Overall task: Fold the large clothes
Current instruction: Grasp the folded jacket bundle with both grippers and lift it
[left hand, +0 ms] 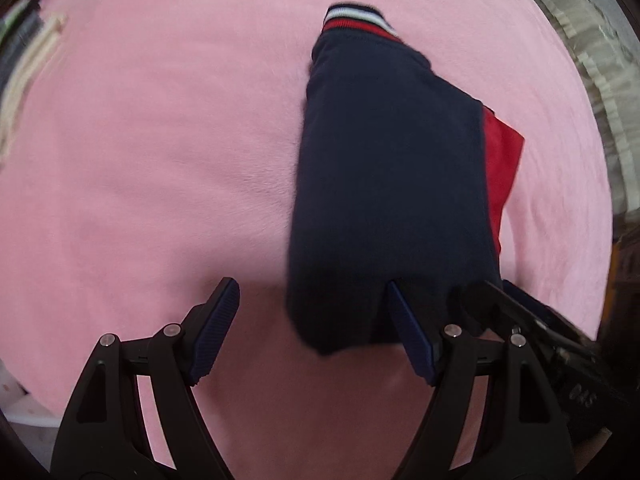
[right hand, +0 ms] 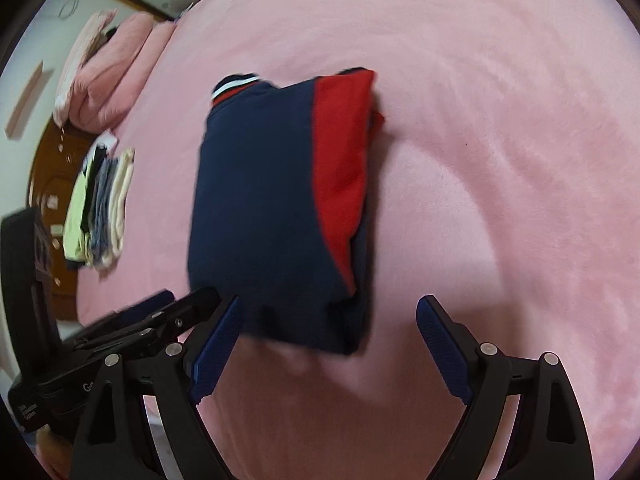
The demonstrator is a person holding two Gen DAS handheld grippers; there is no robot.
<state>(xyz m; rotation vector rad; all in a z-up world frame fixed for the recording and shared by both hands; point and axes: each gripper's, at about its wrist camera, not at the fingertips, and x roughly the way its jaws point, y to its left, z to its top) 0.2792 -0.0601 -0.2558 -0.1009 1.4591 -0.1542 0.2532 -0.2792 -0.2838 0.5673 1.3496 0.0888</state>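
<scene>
A: Lying on the pink blanket (left hand: pixel 160 160), a folded navy garment (left hand: pixel 392 184) is seen right of centre in the left wrist view, with a red panel (left hand: pixel 500 160) along its right edge and a striped collar (left hand: pixel 352 20) at its top.

B: How is the left gripper (left hand: pixel 316 328) held?

A: Its jaws are spread wide at the bottom of the frame. The garment's near edge is overlapped by the right-hand finger (left hand: pixel 412 340); nothing is pinched. Whether cloth is touched cannot be told.

B: And the right gripper (right hand: pixel 332 344)?

A: It too is spread apart, at the bottom of the right wrist view. The folded navy garment (right hand: pixel 260 208) is shown in the middle of that frame, its near edge lying between the two fingers, and no grip is seen.

B: What else is shown?

A: A stack of folded clothes (right hand: pixel 104 204) is seen at the left of the right wrist view, with pink pillows (right hand: pixel 116 80) at the upper left. The other gripper's body is seen at the lower left there.
</scene>
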